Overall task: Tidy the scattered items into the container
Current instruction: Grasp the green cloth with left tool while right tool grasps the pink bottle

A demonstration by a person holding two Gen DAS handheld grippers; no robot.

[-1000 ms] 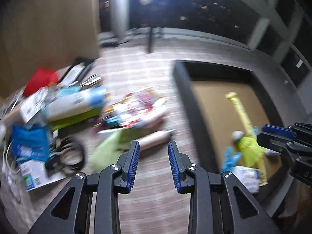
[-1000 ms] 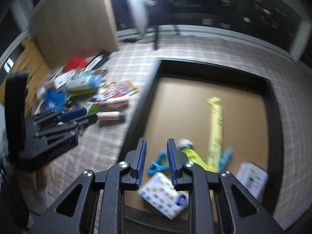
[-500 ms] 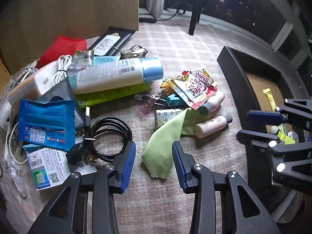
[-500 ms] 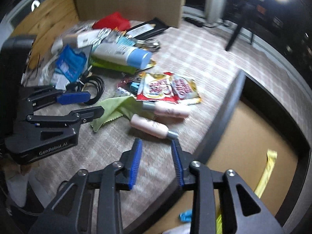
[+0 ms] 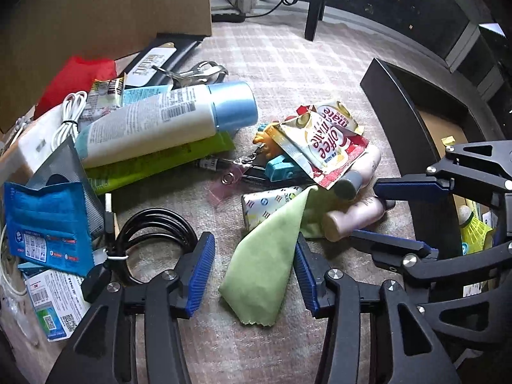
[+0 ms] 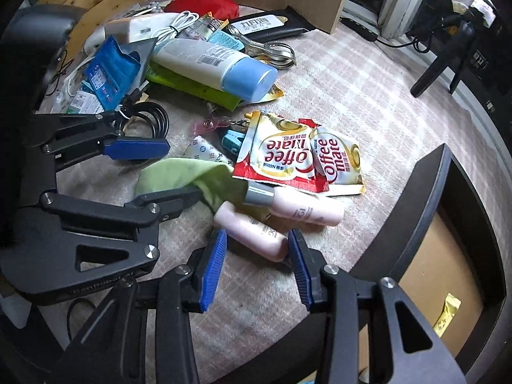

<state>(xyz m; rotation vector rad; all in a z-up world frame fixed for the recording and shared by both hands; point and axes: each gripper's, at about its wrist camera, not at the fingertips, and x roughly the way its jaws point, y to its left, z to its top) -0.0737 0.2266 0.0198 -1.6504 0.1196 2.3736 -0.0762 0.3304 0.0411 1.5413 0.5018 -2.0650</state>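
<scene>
A light green cloth [image 5: 265, 262] lies on the checked surface between the fingers of my left gripper [image 5: 252, 262], whose jaws are opening and do not press it. My right gripper [image 6: 256, 243] straddles a pink bottle [image 6: 252, 228]; its jaws are opening too, with the pads beside the bottle. A second pink bottle [image 6: 304, 208] lies just behind it, under two Coffee mate sachets [image 6: 297, 156]. The black tray [image 6: 416, 198] with a cardboard floor sits to the right. In the left wrist view the right gripper [image 5: 368, 211] comes in from the right around the pink bottle [image 5: 355, 217].
A pile lies to the left: a white tube with a blue cap [image 5: 166, 118], a coiled black cable [image 5: 153, 233], a blue packet [image 5: 44, 224], a red cloth [image 5: 76, 76], metal clips [image 5: 198, 70]. A cardboard box [image 5: 112, 9] stands behind. The tray holds a yellow sachet [image 6: 448, 316].
Both grippers came down toward the pile and their jaws widened. The right one swung from over the tray to the pink bottle; the left one now frames the green cloth.
</scene>
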